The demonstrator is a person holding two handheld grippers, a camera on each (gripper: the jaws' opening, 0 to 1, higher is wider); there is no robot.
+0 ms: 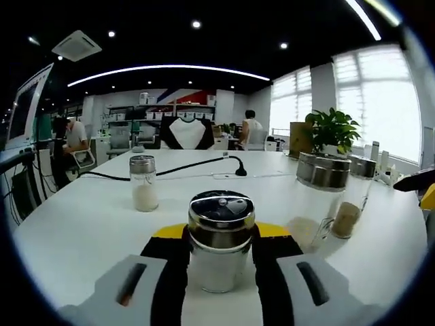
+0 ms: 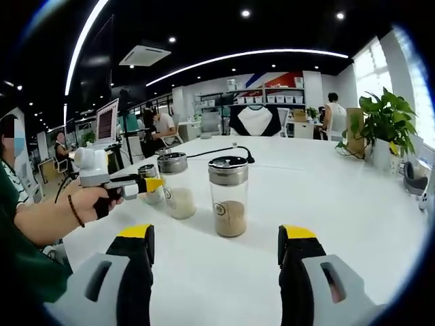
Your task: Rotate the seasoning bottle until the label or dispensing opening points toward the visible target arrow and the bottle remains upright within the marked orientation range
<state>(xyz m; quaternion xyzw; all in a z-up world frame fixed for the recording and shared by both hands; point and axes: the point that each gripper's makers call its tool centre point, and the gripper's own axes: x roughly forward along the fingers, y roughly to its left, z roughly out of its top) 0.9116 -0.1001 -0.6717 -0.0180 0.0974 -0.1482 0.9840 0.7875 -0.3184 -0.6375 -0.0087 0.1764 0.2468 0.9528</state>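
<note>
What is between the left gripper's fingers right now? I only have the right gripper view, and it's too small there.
Observer: The left gripper has its fingers against both sides of an upright clear glass seasoning bottle with a shiny steel lid. It holds white powder.
Operator: Can you see the lid's top?
Observer: Yes, the lid top is dark, with what looks like a lighter flap toward its right.
Operator: Anything beyond it?
Observer: A smaller glass shaker with white contents stands apart to the left, on the white table.

Clear glass bottle (image 1: 220, 248), shiny metal cap (image 1: 221, 210).
</note>
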